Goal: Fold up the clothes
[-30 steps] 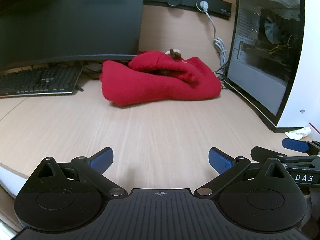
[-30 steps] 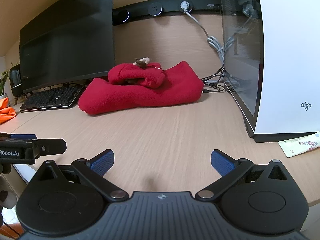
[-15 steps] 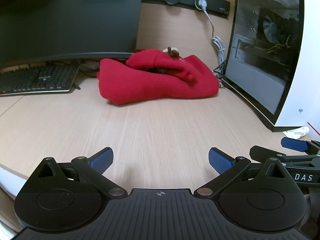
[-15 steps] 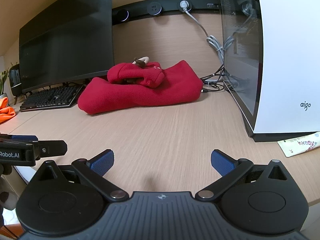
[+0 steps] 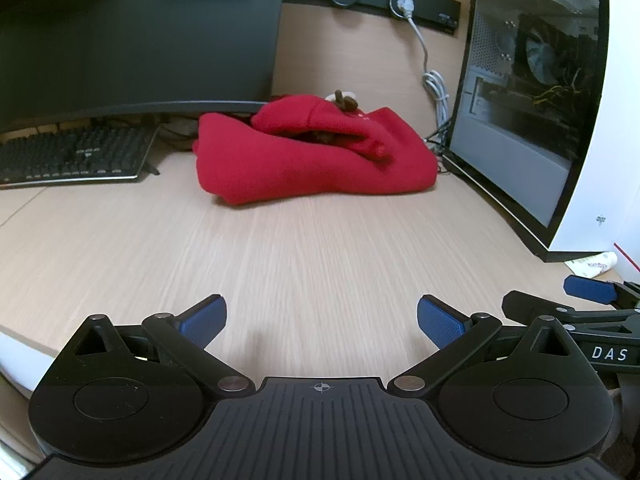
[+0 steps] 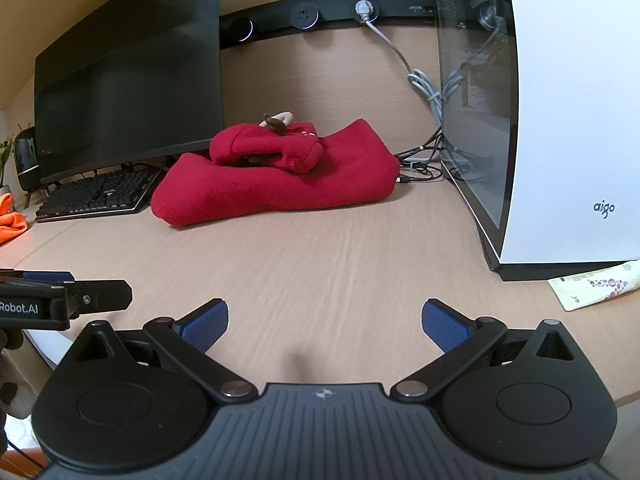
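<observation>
Toward the back edge of the desk (image 5: 320,264), a red garment (image 5: 312,160) lies in a loosely folded heap, one rolled part resting on top of the flatter bulk, with a small brown-and-white bit poking up at its top. It sits between the black keyboard (image 5: 72,156) on the left and the white PC case (image 5: 592,120) on the right, partly under the dark monitor (image 5: 136,40). Grey cable (image 5: 434,84) hangs down the back panel from a socket, just beside the case.

Left gripper (image 5: 320,320) hovers over the near edge of the desk, jaws spread wide, blue pads (image 5: 202,322) holding nothing, well apart from the garment. Right gripper (image 6: 324,322) is the same: jaws wide apart, empty, over the near desk edge, garment (image 6: 280,184) far ahead. A white tube (image 6: 596,286) lies by the case's front corner. An orange cloth (image 6: 12,220) shows at the far left edge, beside the keyboard (image 6: 96,196).
</observation>
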Demonstrator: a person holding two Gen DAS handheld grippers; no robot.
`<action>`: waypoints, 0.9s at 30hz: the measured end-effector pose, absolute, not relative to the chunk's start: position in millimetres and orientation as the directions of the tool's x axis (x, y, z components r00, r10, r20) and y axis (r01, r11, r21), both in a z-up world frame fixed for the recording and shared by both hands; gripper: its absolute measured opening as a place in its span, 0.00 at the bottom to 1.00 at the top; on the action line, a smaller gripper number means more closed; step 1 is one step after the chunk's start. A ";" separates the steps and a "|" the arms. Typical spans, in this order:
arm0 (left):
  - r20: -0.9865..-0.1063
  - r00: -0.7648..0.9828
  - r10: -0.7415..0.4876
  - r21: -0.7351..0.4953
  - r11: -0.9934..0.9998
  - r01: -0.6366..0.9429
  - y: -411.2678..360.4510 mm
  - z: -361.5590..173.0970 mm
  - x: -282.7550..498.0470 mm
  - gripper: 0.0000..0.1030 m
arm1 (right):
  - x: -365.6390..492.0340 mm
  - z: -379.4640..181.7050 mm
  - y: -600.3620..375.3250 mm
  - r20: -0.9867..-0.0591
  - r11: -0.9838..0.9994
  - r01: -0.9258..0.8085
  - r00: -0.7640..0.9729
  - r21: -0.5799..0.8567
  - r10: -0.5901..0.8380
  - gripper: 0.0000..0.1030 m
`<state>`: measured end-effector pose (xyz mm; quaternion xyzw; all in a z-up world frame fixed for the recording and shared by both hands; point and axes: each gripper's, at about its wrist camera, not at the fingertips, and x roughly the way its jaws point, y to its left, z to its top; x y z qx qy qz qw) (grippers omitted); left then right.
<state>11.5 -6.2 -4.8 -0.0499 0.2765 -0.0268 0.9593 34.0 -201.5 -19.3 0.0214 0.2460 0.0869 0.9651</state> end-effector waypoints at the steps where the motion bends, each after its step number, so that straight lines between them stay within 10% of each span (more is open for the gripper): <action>1: -0.527 0.846 -0.080 -0.112 0.993 0.024 -6.1 -5.0 11.7 1.00 | 34.1 -19.2 -201.5 -0.473 0.984 -0.157 0.863 0.081 0.177 1.00; 27: -0.538 0.799 -0.269 -0.308 0.945 0.110 96.8 -4.1 44.5 1.00 | 90.5 20.6 -130.3 -0.617 0.981 -0.052 0.771 0.189 0.160 1.00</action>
